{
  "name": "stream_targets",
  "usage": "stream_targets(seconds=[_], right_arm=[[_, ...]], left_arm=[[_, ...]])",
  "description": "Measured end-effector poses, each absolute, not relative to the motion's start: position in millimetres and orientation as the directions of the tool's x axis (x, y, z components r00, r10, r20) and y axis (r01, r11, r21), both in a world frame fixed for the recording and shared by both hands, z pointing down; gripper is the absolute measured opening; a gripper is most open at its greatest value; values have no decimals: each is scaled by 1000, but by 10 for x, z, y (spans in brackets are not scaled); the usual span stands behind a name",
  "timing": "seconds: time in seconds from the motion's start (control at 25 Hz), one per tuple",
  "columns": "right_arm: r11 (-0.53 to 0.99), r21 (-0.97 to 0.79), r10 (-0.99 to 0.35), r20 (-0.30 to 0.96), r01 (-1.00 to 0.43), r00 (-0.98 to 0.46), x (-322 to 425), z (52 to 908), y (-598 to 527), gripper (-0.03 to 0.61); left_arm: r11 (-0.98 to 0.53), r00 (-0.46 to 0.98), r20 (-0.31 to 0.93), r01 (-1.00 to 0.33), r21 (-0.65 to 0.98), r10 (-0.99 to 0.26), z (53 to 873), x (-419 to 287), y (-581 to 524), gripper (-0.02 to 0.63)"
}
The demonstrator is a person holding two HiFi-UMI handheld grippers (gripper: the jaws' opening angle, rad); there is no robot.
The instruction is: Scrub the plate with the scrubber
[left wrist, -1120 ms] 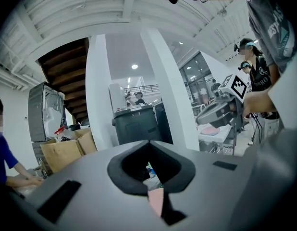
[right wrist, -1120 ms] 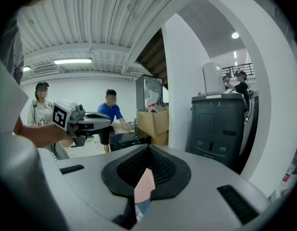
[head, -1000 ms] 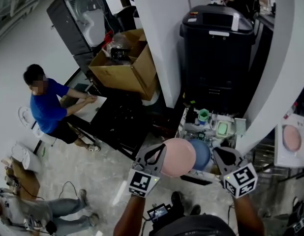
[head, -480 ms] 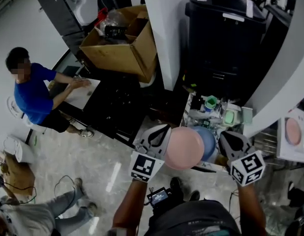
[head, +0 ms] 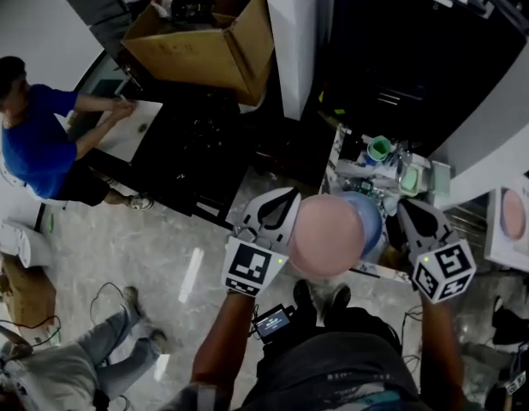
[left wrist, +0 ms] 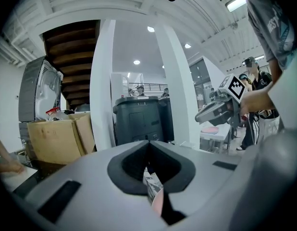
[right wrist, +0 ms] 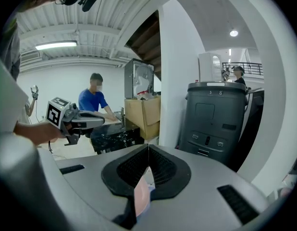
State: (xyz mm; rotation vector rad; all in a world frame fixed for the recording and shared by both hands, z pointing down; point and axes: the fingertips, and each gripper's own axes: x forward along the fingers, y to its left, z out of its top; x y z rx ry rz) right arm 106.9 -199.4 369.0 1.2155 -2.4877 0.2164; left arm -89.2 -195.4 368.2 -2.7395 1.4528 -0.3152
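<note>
A round pink plate point(head: 327, 234) hangs between my two grippers in the head view, with a blue round disc point(head: 370, 223) just behind its right side. My left gripper point(head: 286, 205) is at the plate's left edge. In its own view its jaws point(left wrist: 149, 150) are shut on a thin pink rim point(left wrist: 157, 202) that bears a printed label. My right gripper point(head: 404, 212) is at the blue disc's right. In its own view the jaws point(right wrist: 148, 153) are shut on a thin pink piece point(right wrist: 141, 196) with a blue trace at its base. What that piece is I cannot tell.
Below the plate is a low stand point(head: 350, 165) crowded with a green cup point(head: 378, 149) and a green container point(head: 410, 181). A black bin point(head: 401, 50) and a white pillar point(head: 294, 32) are beyond, with a cardboard box point(head: 205, 32) to the left. A person in blue point(head: 29, 135) works at far left. Another pink plate point(head: 513, 215) lies at right.
Both grippers have moved together with the plate, staying side by side, and now sit lower over the crowded stand. The room has slid up and left in the head view.
</note>
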Motion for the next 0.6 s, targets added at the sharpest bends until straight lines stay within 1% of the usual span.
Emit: stream_targets(seconds=[0.4, 0.6], right_arm=[[629, -14, -702, 420, -777, -575, 1162, 4022, -2227, 31], [589, -17, -722, 440, -808, -535, 1434, 4247, -2438, 31]], left_arm=[[-540, 508, 243, -837, -88, -826, 4022, -896, -2068, 2], [-529, 487, 284, -844, -89, -826, 4185, -891, -2144, 2]])
